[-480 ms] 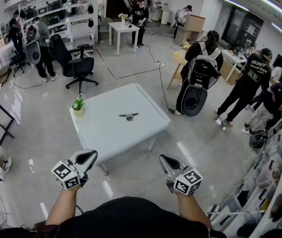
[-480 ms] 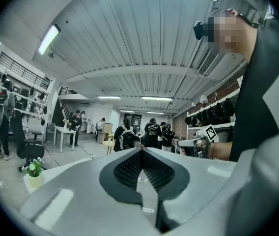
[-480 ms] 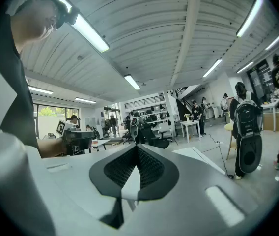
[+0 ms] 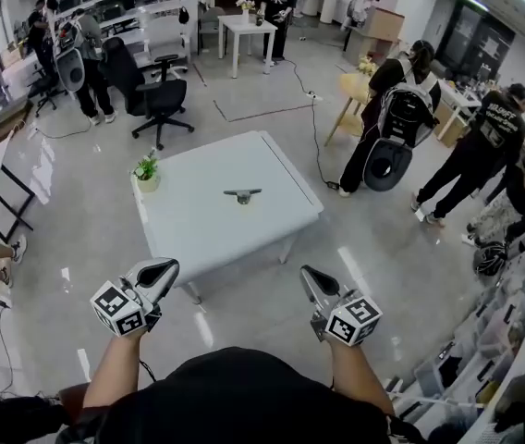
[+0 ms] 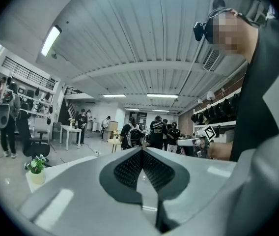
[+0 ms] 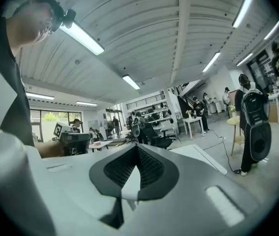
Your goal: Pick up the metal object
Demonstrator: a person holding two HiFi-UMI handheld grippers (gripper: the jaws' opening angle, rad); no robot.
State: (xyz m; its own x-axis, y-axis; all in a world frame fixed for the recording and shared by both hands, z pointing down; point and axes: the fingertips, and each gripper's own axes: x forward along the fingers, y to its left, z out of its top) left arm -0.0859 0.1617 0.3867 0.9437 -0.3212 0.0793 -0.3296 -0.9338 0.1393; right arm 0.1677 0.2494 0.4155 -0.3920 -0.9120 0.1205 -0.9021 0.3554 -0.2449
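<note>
Head view: metal object (image 4: 242,195) lies mid-frame on the white desk (image 4: 198,234), untouched. Left claw (image 4: 156,274) and right claw (image 4: 313,285) sit low in frame, well apart from the desk. Approach step, I judge.

Left gripper view: left claw (image 5: 142,152) closed, nothing between the jaws.

Right gripper view: right claw (image 6: 137,149) closed, empty. Next move likely needs closing in and opening one claw over the object.

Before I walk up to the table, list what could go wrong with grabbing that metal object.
1. The left gripper and right gripper are both shut and well short of the white table; reaching in like that would likely shove the metal object rather than grip it.
2. It lies low and flat, so a grip may slip off.
3. The potted plant at the table's left edge could get knocked.
</note>
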